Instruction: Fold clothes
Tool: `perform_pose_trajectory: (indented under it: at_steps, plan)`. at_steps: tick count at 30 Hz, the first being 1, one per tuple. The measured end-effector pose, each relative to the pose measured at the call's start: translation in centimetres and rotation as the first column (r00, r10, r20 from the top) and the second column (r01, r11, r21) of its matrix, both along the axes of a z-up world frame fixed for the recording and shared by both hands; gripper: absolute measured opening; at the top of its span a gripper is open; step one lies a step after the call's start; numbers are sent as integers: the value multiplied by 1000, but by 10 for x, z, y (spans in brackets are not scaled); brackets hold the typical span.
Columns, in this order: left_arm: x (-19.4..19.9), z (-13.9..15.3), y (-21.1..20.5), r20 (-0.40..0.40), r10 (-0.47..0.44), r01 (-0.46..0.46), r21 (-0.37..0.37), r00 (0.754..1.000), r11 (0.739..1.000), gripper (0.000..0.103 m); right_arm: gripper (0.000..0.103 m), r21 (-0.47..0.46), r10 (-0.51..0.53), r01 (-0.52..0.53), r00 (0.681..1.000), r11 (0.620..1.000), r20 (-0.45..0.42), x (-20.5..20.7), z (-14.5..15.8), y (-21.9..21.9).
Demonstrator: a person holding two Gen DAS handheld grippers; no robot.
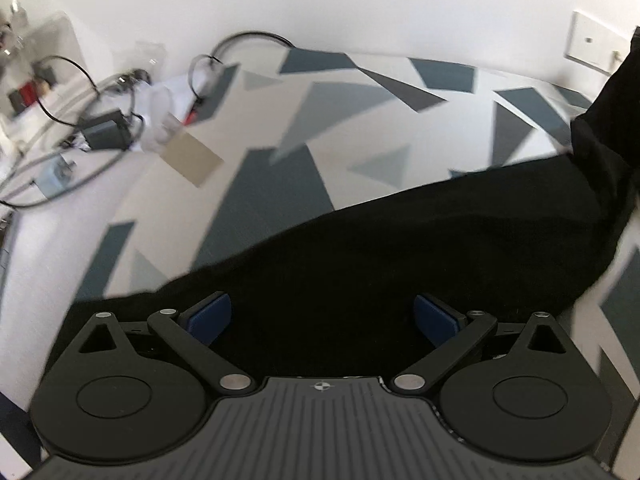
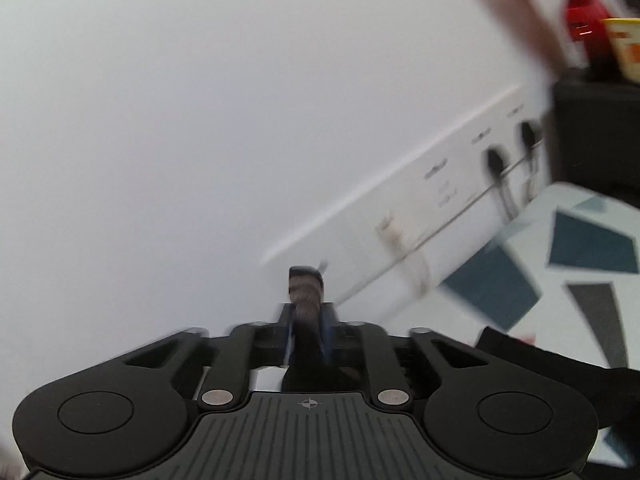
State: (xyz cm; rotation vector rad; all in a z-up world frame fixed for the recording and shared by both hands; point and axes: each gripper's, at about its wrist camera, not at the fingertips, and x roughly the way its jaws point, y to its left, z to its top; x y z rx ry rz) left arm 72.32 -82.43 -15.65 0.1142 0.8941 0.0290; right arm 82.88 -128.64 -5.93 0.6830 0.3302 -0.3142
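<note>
Soft black garment (image 1: 400, 248) lies on geometric-patterned cloth (image 1: 280, 128). Left gripper (image 1: 322, 316) spread wide above it, empty. Right gripper (image 2: 306, 320) narrow, pinching a garment fold.

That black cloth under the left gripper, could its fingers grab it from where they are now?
Probably yes. The left gripper has its fingers spread wide with nothing between them, and the black cloth lies right beneath and ahead on the patterned surface. Nothing blocks the way.
</note>
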Motion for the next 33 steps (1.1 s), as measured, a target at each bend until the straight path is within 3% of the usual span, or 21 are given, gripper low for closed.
perform_pose_trajectory:
  at_steps: [1,6,9,13,15,17,18,21,24,27,30,32,33]
  plan:
    - [1,0,-1,6,6,-6,19,1000,1000,100,57,6,-23,24,1000,1000,-18,-4,-3,-8]
    - [2,0,-1,20,54,-54,29,998,998,102,56,-32,-114,110,982,993,-150,-60,-28,-42]
    - [2,0,-3,5,96,-96,13,995,995,102,59,-96,-200,180,943,979,-265,-111,-57,-54]
    - [3,1,-19,17,115,-116,56,993,992,102,59,-150,-258,214,874,965,-413,-163,-101,-59]
    - [4,1,-28,7,123,-123,60,992,991,102,49,-158,-227,173,864,972,-448,-176,-117,-53]
    - [5,2,-39,-1,108,-108,66,994,992,102,17,-216,-198,111,878,970,-435,-186,-121,-40]
    - [4,2,-46,-4,87,-87,70,996,994,102,10,-230,-175,77,879,970,-443,-190,-122,-35]
    - [1,3,-65,-12,23,-22,82,1000,996,102,7,-240,-79,-48,866,970,-493,-196,-117,-9]
    - [-2,4,-76,-24,-38,40,71,999,997,102,7,-223,95,-259,823,940,-560,-209,-107,35]
    - [-5,3,-73,-41,-48,49,32,998,998,102,7,-59,370,-480,743,875,-557,-220,-100,86]
    - [-3,0,-64,-92,-54,51,-31,994,998,102,5,120,681,-704,608,700,-409,-217,-95,142]
    - [-4,1,-59,-116,-41,37,-40,992,999,102,12,184,819,-807,511,562,-260,-211,-92,173]
    - [-5,2,-56,-125,-35,30,-41,992,999,102,19,186,830,-815,505,549,-236,-206,-87,181]
